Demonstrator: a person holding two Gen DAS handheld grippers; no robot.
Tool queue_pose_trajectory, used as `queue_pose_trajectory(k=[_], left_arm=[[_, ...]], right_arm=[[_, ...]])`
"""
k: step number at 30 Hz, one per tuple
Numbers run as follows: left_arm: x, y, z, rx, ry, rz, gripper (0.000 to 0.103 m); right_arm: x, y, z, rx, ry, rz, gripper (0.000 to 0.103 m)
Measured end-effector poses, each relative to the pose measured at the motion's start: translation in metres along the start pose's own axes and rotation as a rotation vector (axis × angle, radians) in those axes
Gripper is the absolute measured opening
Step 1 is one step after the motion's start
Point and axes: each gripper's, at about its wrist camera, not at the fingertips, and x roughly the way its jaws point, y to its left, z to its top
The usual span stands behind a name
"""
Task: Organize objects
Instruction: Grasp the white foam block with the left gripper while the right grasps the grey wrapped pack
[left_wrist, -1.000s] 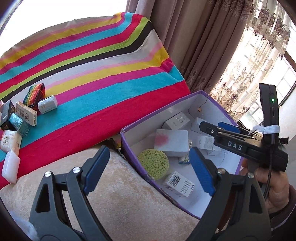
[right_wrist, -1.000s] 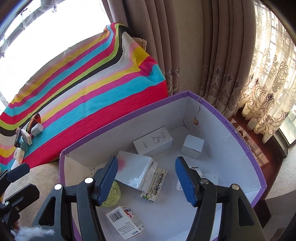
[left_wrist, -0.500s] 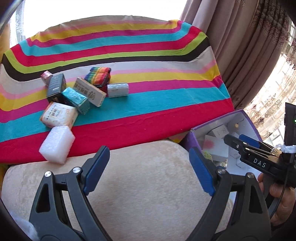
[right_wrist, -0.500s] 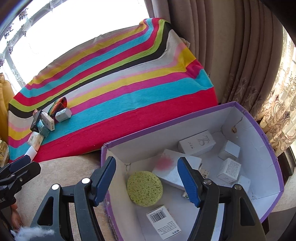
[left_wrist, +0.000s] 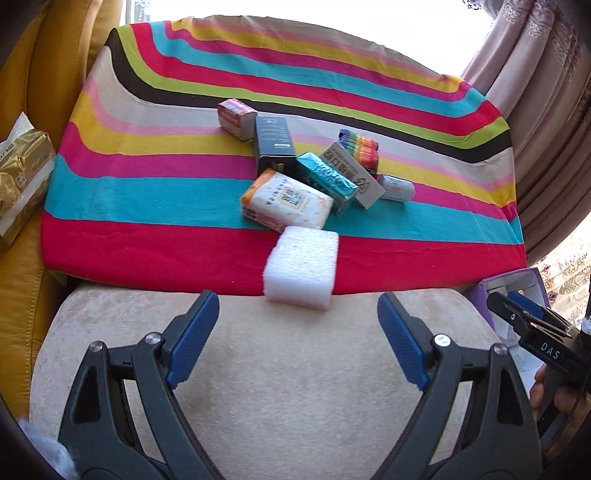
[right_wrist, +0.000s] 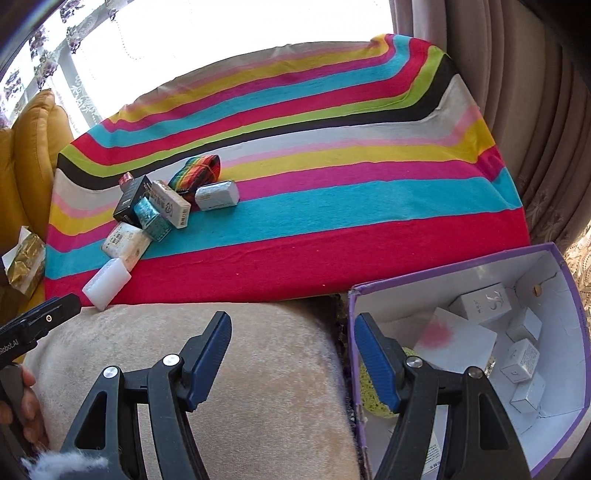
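Grippers both empty, jaws spread wide. Left gripper (left_wrist: 297, 332) hangs over beige cushion (left_wrist: 277, 387), aimed at the pile on the striped cloth (left_wrist: 147, 199). Right gripper (right_wrist: 291, 356) hangs over the cushion's right end, its right finger in front of the purple box (right_wrist: 576, 302); the right gripper also shows at the right edge of the left view.

Foam block (left_wrist: 302, 267), white, sits at the cloth's near edge, overhanging onto the cushion, just past the left fingertips. Touching its far side: white packet (left_wrist: 288, 201) with orange end. Behind that, teal box (left_wrist: 327, 179) leaning across the pile, black box (left_wrist: 275, 147) to its left, grey carton (left_wrist: 351, 173) to its right. Silver pack (left_wrist: 397, 187) on the right of the pile, beside the carton. Rainbow roll (left_wrist: 360, 147) behind the carton. Red pack (left_wrist: 236, 119) farthest, at the pile's far left, touching the black box's corner.

Purple box sits off the cloth's near right corner, right of the cushion. Inside: yellow sponge (right_wrist: 373, 398) at the near left, partly hidden by the finger; pink-marked white box (right_wrist: 454, 336) mid; several small white boxes along the far and right walls.

Gold bag (left_wrist: 20, 177) on yellow sofa (left_wrist: 44, 74), left of the cloth. Curtain (right_wrist: 535, 110) far right.
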Motion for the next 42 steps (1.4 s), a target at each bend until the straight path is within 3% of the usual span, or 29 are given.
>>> queue_pose_trajectory(k=[7,19,23,24,27,34,42], left_arm=[[0.012,0.021,0.007,-0.034,0.048,-0.013,0.089],[0.051,0.009,0.020,0.019,0.164,-0.065,0.089],[0.060,0.005,0.023,0.038,0.179,-0.069,0.073],[0.064,0.005,0.023,0.041,0.188,-0.071,0.064],[0.065,0.002,0.023,0.056,0.176,-0.073,0.052],[0.061,0.001,0.015,0.073,0.118,-0.066,0.052],[0.062,0.003,0.016,0.064,0.105,-0.081,0.052]], right_arm=[[0.010,0.026,0.007,-0.052,0.016,0.014,0.070],[0.030,0.058,0.024,-0.122,0.031,0.021,0.072],[0.035,0.063,0.034,-0.115,0.020,0.019,0.072],[0.036,0.064,0.036,-0.113,0.017,0.017,0.072],[0.042,0.066,0.045,-0.108,0.012,0.018,0.072],[0.056,0.072,0.069,-0.087,-0.026,0.016,0.072],[0.082,0.086,0.098,-0.116,-0.053,-0.013,0.072]])
